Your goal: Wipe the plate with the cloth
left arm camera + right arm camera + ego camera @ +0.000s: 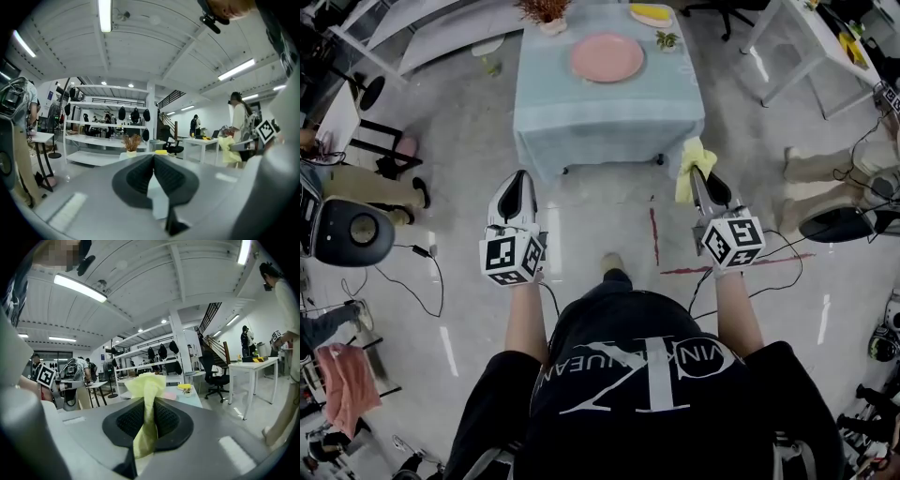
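The wiping has not begun; this is the approach, with the person standing on the floor well back from the table (609, 117). The pink plate (607, 57) lies near the table's far end, apart from both tools. The right gripper (697, 174) is clenched on the yellow cloth (692, 167). Its own view shows the fabric pinched between the two dark pads, a bunch standing above them and a tail hanging below. The left gripper (522, 177) is held level beside it with its jaws pressed together on nothing — only the room shows past them. By my reading, the next move calls for stepping in and carrying the right gripper forward and down until the loose bunch of cloth, not the hard jaw tips, meets the plate. The left gripper may be wanted to steady the rim so the plate does not slide on the tablecloth. A dried plant (544, 11), a yellow thing on a dish (651, 13) and a small green sprig (667, 39) stand close around the plate, so the strokes should stay within its rim. The top edge of the head view cuts off the table's far end and part of the plant and dish. From here I cannot tell whether the plate is dirty, and in the right gripper view the cloth hides nearly all of it — only a pink sliver shows.
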The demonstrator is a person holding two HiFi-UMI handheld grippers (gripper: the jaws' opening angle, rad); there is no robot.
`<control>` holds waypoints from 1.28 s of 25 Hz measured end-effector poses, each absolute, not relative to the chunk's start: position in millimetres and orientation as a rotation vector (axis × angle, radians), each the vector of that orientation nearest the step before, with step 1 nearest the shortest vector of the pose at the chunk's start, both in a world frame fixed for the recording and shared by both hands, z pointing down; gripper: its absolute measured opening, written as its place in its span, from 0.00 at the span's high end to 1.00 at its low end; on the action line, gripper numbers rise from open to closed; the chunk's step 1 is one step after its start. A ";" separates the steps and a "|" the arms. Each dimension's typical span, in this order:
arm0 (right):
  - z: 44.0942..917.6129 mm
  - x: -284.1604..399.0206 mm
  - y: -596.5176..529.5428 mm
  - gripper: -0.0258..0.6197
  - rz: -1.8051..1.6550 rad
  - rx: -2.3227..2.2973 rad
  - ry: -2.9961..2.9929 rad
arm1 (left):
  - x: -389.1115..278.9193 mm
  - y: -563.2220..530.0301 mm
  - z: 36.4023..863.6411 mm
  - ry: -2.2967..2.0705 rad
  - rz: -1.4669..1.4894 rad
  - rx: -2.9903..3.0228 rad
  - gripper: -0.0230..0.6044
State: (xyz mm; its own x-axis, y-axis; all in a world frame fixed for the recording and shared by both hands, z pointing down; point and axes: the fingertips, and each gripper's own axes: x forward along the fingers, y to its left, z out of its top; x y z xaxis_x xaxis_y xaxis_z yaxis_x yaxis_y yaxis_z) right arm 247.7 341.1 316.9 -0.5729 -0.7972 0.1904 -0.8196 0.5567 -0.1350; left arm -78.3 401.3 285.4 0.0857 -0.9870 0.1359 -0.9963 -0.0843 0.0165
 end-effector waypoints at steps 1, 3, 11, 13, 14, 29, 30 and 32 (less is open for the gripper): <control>319.0 242.5 336.7 0.90 0.317 1.400 -2.675 | -83.6 395.7 287.3 -2.049 0.132 2.238 0.96; 321.3 231.5 328.2 0.90 0.314 1.405 -2.674 | -93.5 384.4 290.2 -2.042 0.125 2.243 0.96; 325.6 218.6 294.5 0.90 0.337 1.410 -2.652 | -102.4 345.9 301.5 -1.999 0.138 2.244 0.96; 326.9 220.6 287.7 0.90 0.350 1.412 -2.646 | -103.0 341.7 305.1 -1.996 0.140 2.231 0.96; 327.6 219.9 284.7 0.90 0.355 1.411 -2.643 | -104.9 340.5 307.2 -1.996 0.140 2.222 0.96; 340.5 156.5 184.3 0.90 0.365 1.273 -2.684 | -152.0 263.1 322.2 -2.037 0.172 2.150 0.96; 342.8 153.0 177.8 0.90 0.368 1.258 -2.680 | -153.7 256.3 322.4 -2.038 0.170 2.144 0.96; 347.4 147.0 162.8 0.90 0.383 1.245 -2.669 | -156.4 241.3 323.2 -2.032 0.168 2.136 0.96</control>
